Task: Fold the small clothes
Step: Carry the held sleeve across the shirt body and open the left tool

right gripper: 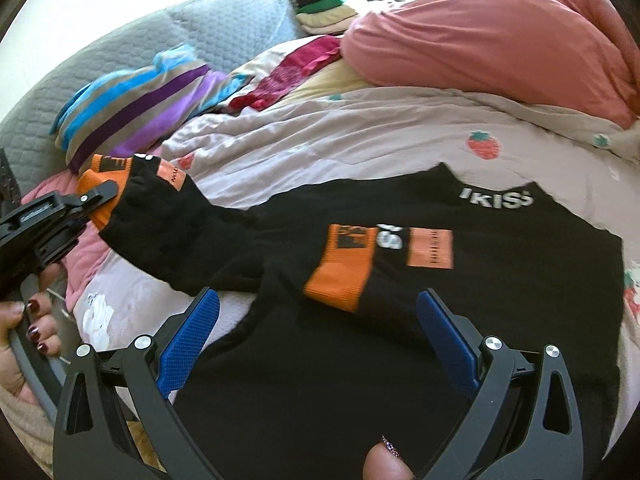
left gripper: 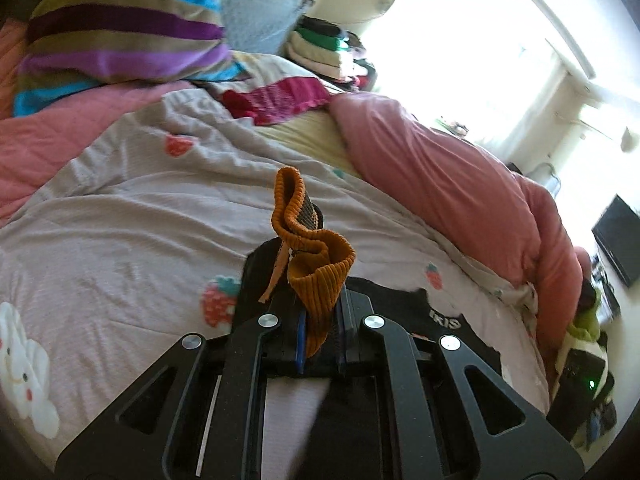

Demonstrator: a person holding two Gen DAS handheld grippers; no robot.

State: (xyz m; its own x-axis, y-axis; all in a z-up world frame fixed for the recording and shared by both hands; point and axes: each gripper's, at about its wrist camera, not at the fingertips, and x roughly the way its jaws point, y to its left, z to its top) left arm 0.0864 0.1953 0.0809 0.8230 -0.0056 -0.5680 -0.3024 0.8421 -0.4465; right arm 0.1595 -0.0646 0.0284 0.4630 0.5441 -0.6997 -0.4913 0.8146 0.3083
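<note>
I have one black sock (right gripper: 176, 224) by its orange ribbed cuff (left gripper: 316, 280), pinched tight between my left tongs (left gripper: 320, 332), so the cuff bunches up above the pads while the rest hangs off toward the bed. From my right side, that sock stretches from the left tongs (right gripper: 86, 196) down to its mate (right gripper: 360, 268), which lies flat on the bed with its orange band and white lettering up. I judge I'm lifting the cuff to carry it over the second sock and pair them. My right tongs (right gripper: 320, 332) stand wide apart with nothing between the blue pads, hovering just over the lying sock, ready to pin it or take its edge. Under both socks lies a black garment marked IKISS (right gripper: 496, 200), spread on the strawberry-print quilt (right gripper: 360, 140). Farther off sit a striped cushion (right gripper: 140, 112), a pink duvet (right gripper: 500, 40) and a stack of folded clothes (right gripper: 328, 8).
</note>
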